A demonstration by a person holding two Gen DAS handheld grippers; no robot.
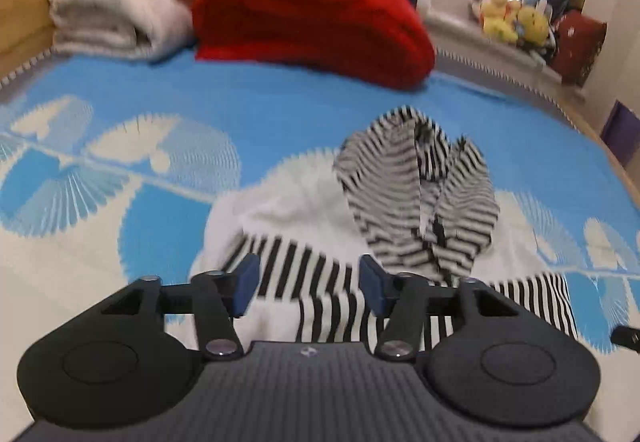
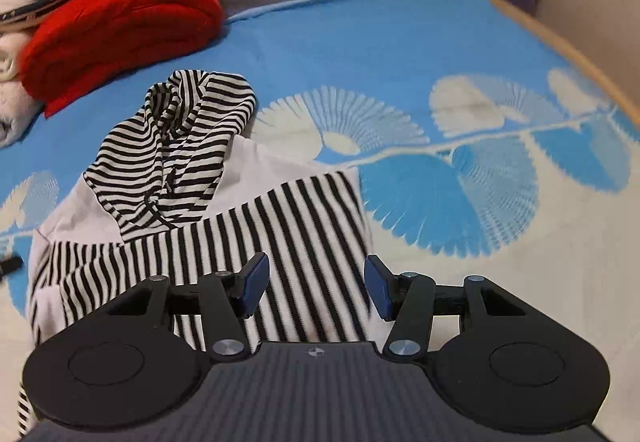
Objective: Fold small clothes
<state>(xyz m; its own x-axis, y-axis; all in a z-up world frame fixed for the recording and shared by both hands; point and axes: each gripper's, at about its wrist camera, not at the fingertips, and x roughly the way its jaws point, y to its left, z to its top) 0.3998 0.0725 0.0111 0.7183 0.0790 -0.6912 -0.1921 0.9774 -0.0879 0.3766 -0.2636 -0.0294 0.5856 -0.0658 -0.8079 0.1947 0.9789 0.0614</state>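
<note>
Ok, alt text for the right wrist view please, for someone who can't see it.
The right gripper, fingers apart and empty, hovers over a small black-and-white striped hooded garment lying on a blue bedspread with white fan-shaped leaf patterns. The striped hood lies rumpled on the garment; a folded red blanket sits behind.

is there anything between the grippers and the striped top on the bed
Nothing visible. The left gripper and right gripper hover with open, empty jaws directly over the striped top, which lies on the blue bedspread.
</note>
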